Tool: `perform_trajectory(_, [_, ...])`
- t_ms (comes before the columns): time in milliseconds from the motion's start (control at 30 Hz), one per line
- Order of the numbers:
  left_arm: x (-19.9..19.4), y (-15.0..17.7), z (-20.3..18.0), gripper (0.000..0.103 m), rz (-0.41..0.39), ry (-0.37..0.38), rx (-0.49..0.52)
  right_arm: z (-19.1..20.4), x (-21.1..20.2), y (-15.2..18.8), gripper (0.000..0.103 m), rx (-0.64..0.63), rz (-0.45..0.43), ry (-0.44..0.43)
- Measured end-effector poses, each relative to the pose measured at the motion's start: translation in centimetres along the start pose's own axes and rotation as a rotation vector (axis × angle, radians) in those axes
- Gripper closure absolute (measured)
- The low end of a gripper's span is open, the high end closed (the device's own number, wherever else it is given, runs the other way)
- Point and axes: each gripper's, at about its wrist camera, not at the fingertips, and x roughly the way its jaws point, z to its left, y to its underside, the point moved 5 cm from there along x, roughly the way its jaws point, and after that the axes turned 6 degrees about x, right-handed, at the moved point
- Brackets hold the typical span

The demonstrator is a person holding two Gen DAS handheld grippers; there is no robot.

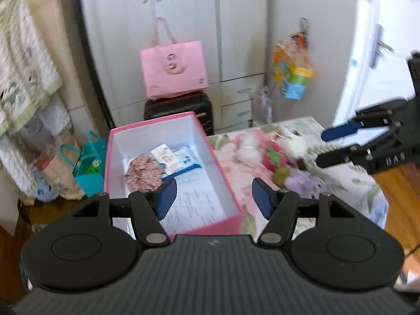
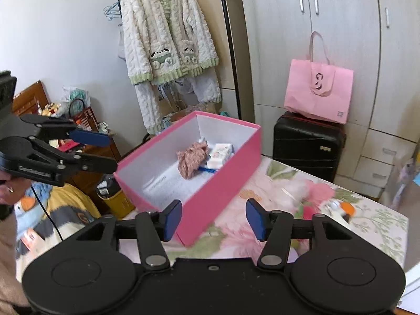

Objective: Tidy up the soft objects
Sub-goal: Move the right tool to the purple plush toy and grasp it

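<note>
Both the left gripper (image 1: 214, 197) and right gripper (image 2: 214, 219) are spread and empty. The pink box (image 2: 223, 183) collects sorted items; plush toys (image 1: 278, 157) lie just beside it, awaiting pickup.

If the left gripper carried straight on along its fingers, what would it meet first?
Probably the pink box: the left gripper, jaws open and empty, points over its near right wall, toward the floral tabletop beyond. Depth is unclear.

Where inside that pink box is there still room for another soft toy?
The near half of the pink cardboard box is bare white floor, bordered by its near walls. The far end is crowded with a pinkish crumpled cloth and white tissue packs.
</note>
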Motion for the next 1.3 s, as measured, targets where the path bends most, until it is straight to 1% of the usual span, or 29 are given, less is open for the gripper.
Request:
perform_trajectory(100, [-0.7,0.8,-2.5,0.040,0.009,0.024,0.053,-0.4,-1.7,1.6,0.039,0.007,0.001,0.010])
perform_trajectory(333, [-0.5,2.3,-8.2,0.035,0.063,0.122,0.148,-1.0,-4.6,5.9,0.029,-0.003,0.010,0.043])
perform_trajectory(400, [-0.1,2.5,-9.6,0.035,0.073,0.144,0.180,-1.1,-5.1,7.0,0.026,-0.017,0.011,0.054])
perform_trajectory(500, [0.6,2.8,-11.6,0.034,0.088,0.183,0.217,-1.1,-5.7,8.7,0.024,-0.033,0.018,0.062])
perform_trajectory(633, [2.4,3.1,-13.6,0.034,0.121,0.239,0.240,-1.4,-5.7,10.9,0.022,-0.047,0.038,0.071])
perform_trajectory(700, [3.6,3.1,-14.3,0.034,0.142,0.267,0.242,-1.7,-5.5,11.8,0.022,-0.055,0.051,0.080])
perform_trajectory(900, [7.2,3.1,-15.5,0.034,0.176,0.360,0.196,-3.3,-4.3,13.7,0.021,-0.063,0.066,0.098])
perform_trajectory(1000, [9.3,3.2,-16.0,0.034,0.184,0.383,0.182,-4.2,-3.4,14.2,0.020,-0.074,0.059,0.089])
perform_trajectory(1067, [10.5,3.2,-16.2,0.034,0.179,0.390,0.171,-4.9,-2.7,14.5,0.020,-0.094,0.039,0.084])
perform_trajectory(1167, [12.0,3.3,-16.1,0.034,0.150,0.397,0.139,-5.9,-1.7,14.9,0.020,-0.146,-0.027,0.074])
perform_trajectory(1300, [14.4,3.9,-15.9,0.034,0.114,0.397,0.079,-7.5,0.5,15.3,0.020,-0.193,-0.058,0.110])
